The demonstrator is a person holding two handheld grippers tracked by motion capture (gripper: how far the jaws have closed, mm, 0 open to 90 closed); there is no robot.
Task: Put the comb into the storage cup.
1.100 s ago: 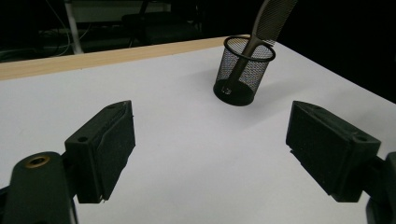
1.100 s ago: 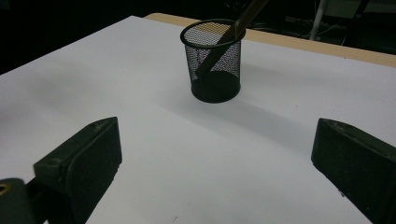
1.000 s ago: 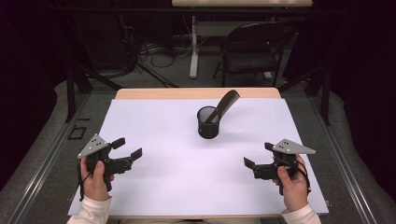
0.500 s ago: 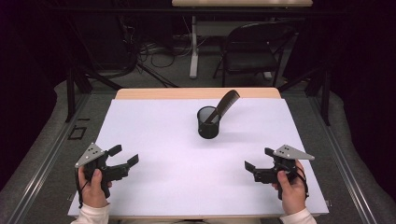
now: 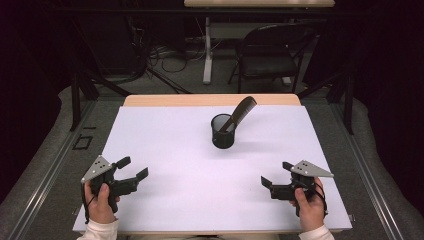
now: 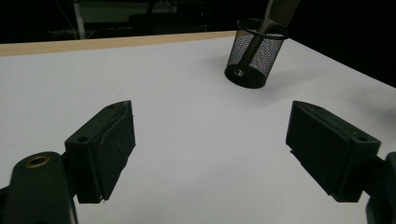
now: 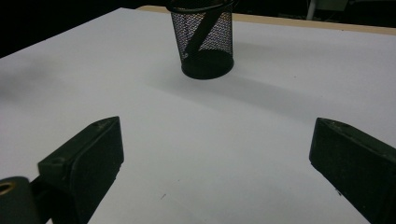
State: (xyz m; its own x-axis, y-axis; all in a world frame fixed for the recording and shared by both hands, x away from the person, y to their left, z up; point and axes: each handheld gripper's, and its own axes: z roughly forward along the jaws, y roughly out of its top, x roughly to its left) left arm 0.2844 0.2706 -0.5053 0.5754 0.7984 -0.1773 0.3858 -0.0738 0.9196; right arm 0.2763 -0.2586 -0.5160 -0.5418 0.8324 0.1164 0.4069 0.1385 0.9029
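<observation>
Black mesh cup (image 5: 223, 132) holds a comb (image 5: 240, 112); both claws gape wide, empty.

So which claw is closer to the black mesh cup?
The right claw, just barely. It sits near and right of the mesh cup. The left claw sits near and left, slightly farther off.

Black wire-mesh metal cup (image 5: 223, 131); matt white table (image 5: 165, 140), wood edge.
</observation>
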